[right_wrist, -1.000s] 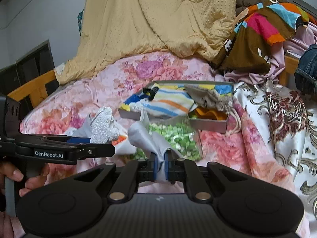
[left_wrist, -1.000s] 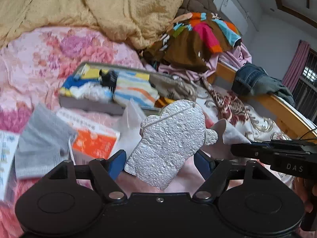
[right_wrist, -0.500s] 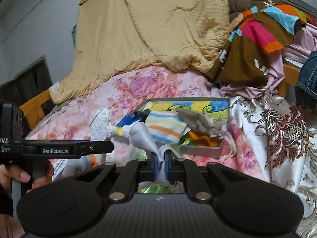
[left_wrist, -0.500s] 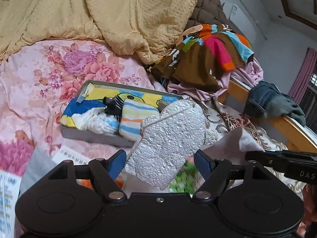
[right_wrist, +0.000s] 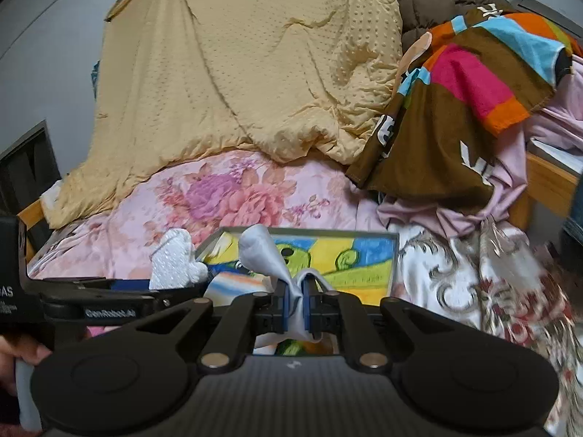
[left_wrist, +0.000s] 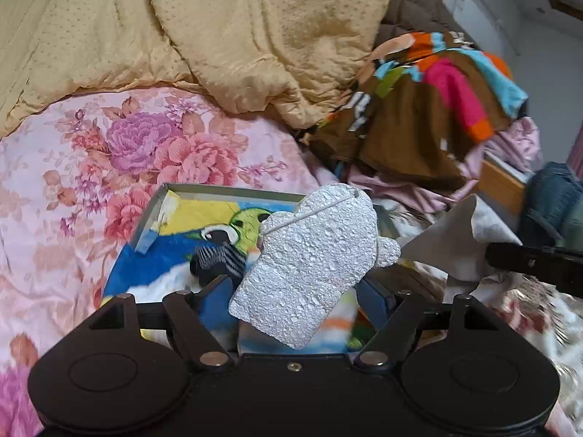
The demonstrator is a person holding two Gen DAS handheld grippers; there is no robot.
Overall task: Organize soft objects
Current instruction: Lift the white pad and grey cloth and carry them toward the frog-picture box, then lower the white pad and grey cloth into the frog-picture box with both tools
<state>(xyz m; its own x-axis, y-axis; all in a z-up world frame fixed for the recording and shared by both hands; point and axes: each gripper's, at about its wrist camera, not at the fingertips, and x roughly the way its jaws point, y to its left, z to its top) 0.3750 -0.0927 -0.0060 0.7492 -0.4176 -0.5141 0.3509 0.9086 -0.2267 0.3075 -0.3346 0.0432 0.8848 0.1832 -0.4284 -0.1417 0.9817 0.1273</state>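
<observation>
Sponge (left_wrist: pixel 313 266), white and pitted, sits low centre, clamped tilted in the left gripper (left_wrist: pixel 296 300). Right gripper (right_wrist: pixel 296 304), angled slightly downward, pinches one pale cloth (right_wrist: pixel 264 253). Beyond lies one parrot-printed tray (left_wrist: pixel 218 191), then one yellow quilt (left_wrist: pixel 218 36).
</observation>
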